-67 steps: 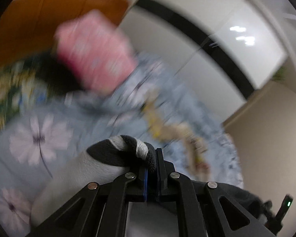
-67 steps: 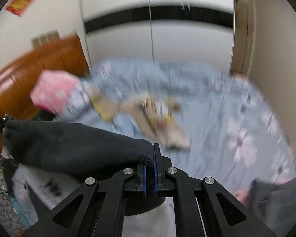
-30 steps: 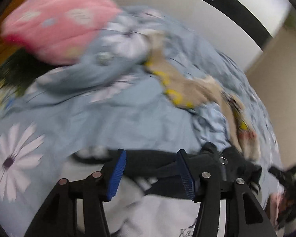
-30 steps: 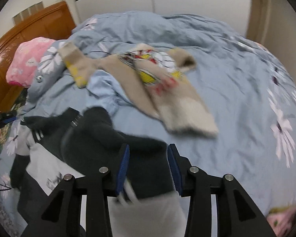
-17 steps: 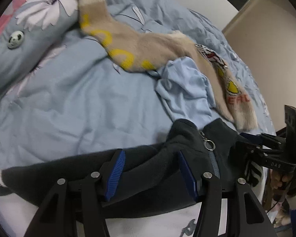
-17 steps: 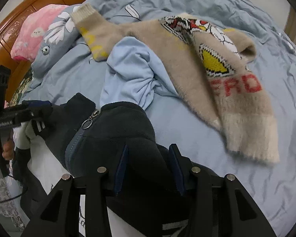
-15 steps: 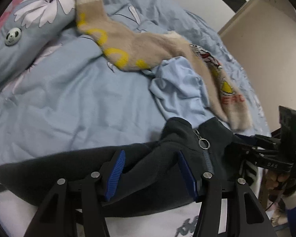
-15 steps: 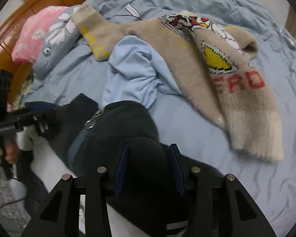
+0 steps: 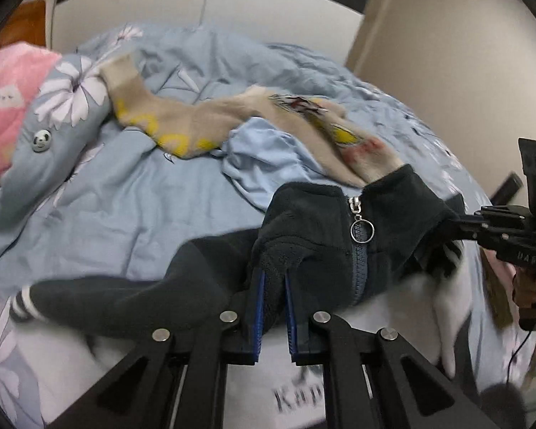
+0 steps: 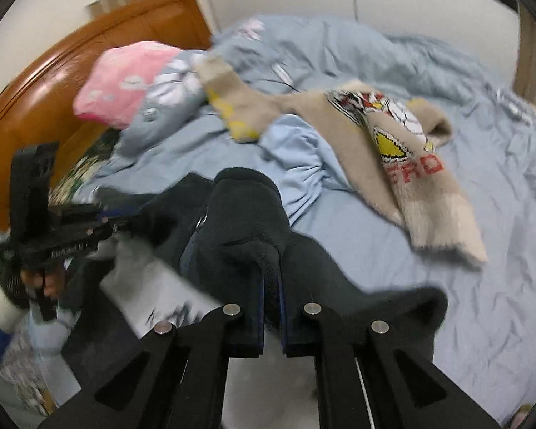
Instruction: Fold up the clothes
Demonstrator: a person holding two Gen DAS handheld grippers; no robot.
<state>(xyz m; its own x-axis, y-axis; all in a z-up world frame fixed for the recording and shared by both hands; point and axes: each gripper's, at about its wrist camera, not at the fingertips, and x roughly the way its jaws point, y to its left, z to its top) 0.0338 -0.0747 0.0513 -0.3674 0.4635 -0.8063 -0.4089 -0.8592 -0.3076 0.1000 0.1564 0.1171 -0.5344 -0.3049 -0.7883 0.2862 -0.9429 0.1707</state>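
Observation:
A black-and-white fleece zip jacket [image 9: 325, 228] lies on the blue bed, collar raised, one dark sleeve [image 9: 125, 296] stretched out to the left. My left gripper [image 9: 273, 307] is shut on a fold of its dark fleece at the left shoulder. My right gripper [image 10: 271, 304] is shut on the dark fleece [image 10: 246, 221] at the other side. Each gripper shows in the other's view: the right one at the far right of the left wrist view [image 9: 500, 221], the left one at the left of the right wrist view [image 10: 64, 236].
A beige knitted sweater [image 10: 393, 143] with a cartoon print and a light blue shirt [image 10: 300, 150] lie crumpled behind the jacket. A pink pillow [image 10: 121, 78] and floral pillow [image 9: 53, 136] sit by the wooden headboard [image 10: 71, 53]. Blue floral duvet [image 10: 500, 250] covers the bed.
Both grippers were shut on the jacket in the air, opened as it landed on the bed, and have now shut again on the dark fleece near the collar.

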